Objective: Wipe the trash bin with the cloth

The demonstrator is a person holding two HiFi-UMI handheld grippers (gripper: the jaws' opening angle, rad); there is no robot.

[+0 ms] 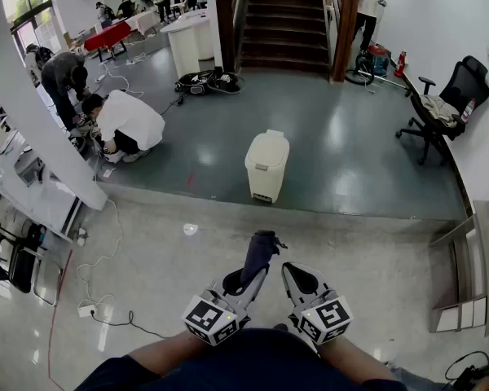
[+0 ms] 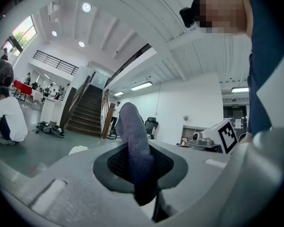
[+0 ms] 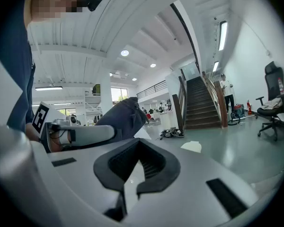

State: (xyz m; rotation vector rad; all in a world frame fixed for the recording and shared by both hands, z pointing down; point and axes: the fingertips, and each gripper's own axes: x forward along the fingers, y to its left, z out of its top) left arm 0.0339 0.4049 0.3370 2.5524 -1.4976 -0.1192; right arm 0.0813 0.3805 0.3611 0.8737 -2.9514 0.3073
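The cream trash bin [image 1: 266, 165] stands lid down on the dark floor just past a low step, well ahead of both grippers. It shows small and far off as the bin [image 2: 78, 149] and the bin [image 3: 192, 146] in the two gripper views. My left gripper [image 1: 255, 277] is shut on a dark grey-blue cloth [image 1: 260, 252] that sticks up from its jaws. In the left gripper view the cloth [image 2: 134, 141] fills the middle of the jaws. Close beside it on the right, my right gripper [image 1: 292, 269] is shut with nothing in it; the right gripper view shows the cloth [image 3: 125, 118] to its left.
Two people crouch at the left [image 1: 126, 122] among cables by a white pillar [image 1: 41, 112]. Stairs [image 1: 284, 19] rise behind the bin. An office chair [image 1: 444, 108] stands at the right wall, a shelf [image 1: 473, 275] at the near right. A power strip and cords [image 1: 90, 304] lie on the near floor.
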